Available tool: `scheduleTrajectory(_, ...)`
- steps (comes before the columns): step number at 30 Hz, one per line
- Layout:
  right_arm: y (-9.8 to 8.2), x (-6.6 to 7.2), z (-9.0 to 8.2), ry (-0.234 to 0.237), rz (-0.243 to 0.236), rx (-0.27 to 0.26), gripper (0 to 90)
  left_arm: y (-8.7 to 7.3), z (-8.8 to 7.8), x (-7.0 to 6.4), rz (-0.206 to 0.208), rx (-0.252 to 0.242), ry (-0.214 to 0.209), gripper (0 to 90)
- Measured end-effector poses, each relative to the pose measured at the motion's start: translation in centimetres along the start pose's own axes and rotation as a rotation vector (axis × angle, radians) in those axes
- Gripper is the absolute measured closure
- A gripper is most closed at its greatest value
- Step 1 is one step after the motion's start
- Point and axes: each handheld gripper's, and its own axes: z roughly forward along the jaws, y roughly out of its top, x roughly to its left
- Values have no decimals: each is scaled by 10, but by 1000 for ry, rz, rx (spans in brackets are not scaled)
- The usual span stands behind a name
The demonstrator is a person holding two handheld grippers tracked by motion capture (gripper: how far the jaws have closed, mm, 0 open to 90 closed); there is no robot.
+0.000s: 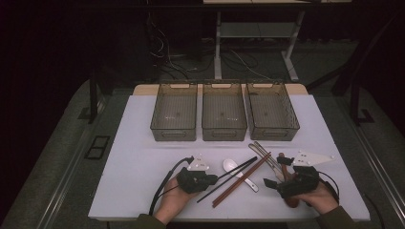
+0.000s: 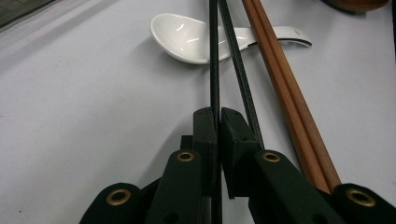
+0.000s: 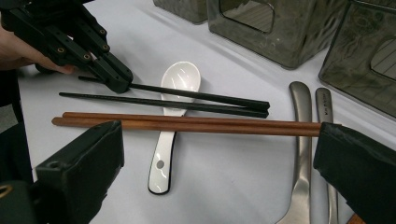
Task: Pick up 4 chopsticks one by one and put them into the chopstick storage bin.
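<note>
The left claw (image 2: 218,122) pinches one black chopstick (image 2: 214,60), its twin (image 2: 240,74) just beside, likely for sorting; the right claw (image 3: 215,154) gapes wide, idle, brown chopsticks (image 3: 187,123) ahead.

place: lab – dark room | cables (image 1: 165,52) | desk frame (image 1: 258,33)

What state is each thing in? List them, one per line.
Left hand-held gripper: shut on one black chopstick.
Other black chopstick: free, lying beside the jaws.
Right hand-held gripper: open, holding nothing.
Brown chopsticks: paired, lying across the spoon's handle.
White spoon: bowl up, empty, under the chopsticks.
Metal utensils: flat on the table.
Three bins: upright, empty.
</note>
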Motion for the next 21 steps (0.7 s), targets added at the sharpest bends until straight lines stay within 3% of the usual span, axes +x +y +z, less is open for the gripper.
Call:
scheduleTrajectory(9,0,0,0,1,0,0,16,0,-1,-1,-5,-12,13,853)
scheduleTrajectory(21,-1,0,0,0,-6,4,16,2,-7,1,-10,-16,-1,857)
